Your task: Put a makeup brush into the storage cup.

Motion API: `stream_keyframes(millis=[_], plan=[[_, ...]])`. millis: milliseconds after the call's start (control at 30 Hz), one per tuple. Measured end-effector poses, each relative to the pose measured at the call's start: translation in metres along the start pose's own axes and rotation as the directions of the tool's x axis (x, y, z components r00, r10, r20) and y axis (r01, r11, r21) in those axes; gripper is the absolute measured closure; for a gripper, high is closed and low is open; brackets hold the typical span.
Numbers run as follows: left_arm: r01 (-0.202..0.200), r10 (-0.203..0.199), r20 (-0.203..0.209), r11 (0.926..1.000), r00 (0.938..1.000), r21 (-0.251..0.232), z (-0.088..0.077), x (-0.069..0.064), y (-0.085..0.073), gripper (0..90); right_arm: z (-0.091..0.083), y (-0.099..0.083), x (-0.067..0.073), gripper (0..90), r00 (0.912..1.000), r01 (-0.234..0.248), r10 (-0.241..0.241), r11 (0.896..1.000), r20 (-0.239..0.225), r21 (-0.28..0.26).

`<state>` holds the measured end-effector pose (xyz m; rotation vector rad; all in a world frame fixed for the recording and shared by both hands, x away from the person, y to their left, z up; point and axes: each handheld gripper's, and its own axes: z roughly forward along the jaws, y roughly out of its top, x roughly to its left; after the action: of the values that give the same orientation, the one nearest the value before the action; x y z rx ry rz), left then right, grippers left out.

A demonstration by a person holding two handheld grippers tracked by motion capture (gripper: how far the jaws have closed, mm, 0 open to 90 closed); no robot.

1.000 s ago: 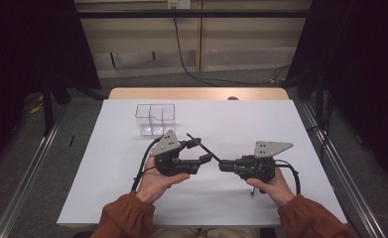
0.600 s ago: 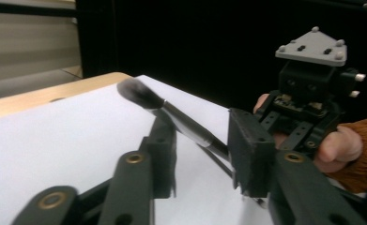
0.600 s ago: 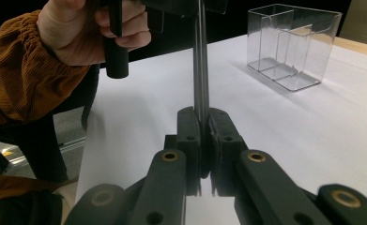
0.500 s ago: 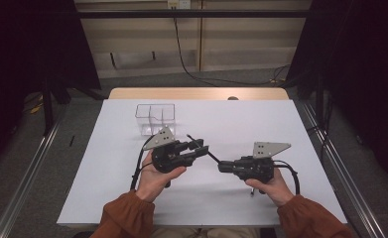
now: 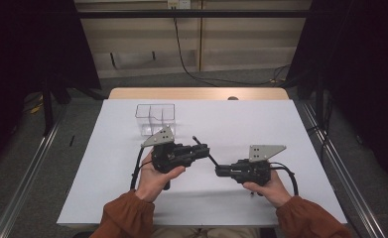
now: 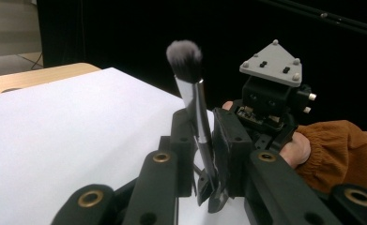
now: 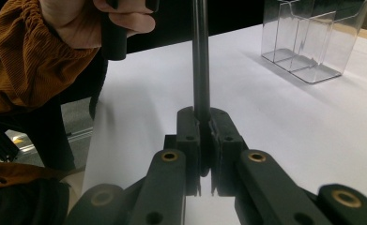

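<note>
Tabletop (image 5: 107, 163) lies white and bare around both hands, with open room toward the frame's left, right and lower edges; a clear compartment organizer (image 5: 155, 118) stands well apart at upper centre. Left gripper (image 5: 205, 148) has just closed its jaws on the makeup brush (image 6: 195, 112) below the bristles. Right gripper (image 5: 219, 171) clamps its dark handle.

White-covered table (image 5: 132, 198) bears a clear organiser (image 5: 155, 118).
</note>
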<state>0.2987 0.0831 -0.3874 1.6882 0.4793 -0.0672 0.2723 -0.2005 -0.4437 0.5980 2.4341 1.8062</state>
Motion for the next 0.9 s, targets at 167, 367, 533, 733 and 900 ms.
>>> stream_keyframes(millis=[167, 367, 533, 733, 900], plan=[[-0.007, 0.007, 0.020, 1.0000, 0.9998, 0.003, 0.0026, -0.0039, 0.0022, 83.2, 0.0029, -0.0007, 0.0016, 83.4, 0.9999, 0.008, -0.007, 1.000, -0.009, 0.014], [-0.008, 0.008, 0.031, 0.9999, 0.9995, 0.008, 0.0028, -0.0051, 0.0024, 84.0, 0.0026, -0.0016, -0.0002, 82.2, 0.9998, -0.012, 0.012, 1.000, -0.015, 0.013], [-0.030, 0.029, 0.024, 0.9995, 0.9993, 0.008, 0.0027, -0.0086, 0.0048, 84.2, 0.0025, -0.0004, -0.0018, 78.7, 0.9993, -0.034, 0.034, 0.999, -0.017, 0.005], [-0.031, 0.031, 0.014, 0.9995, 0.9994, 0.003, 0.0015, -0.0089, 0.0058, 84.1, 0.0032, -0.0001, 0.0002, 71.0, 0.9994, -0.028, 0.029, 1.000, -0.019, 0.012], [-0.029, 0.029, -0.003, 0.9996, 0.9996, 0.001, -0.0014, -0.0070, 0.0077, 84.1, 0.0022, 0.0003, -0.0005, 62.0, 0.9990, -0.044, 0.044, 0.999, -0.010, 0.007]])
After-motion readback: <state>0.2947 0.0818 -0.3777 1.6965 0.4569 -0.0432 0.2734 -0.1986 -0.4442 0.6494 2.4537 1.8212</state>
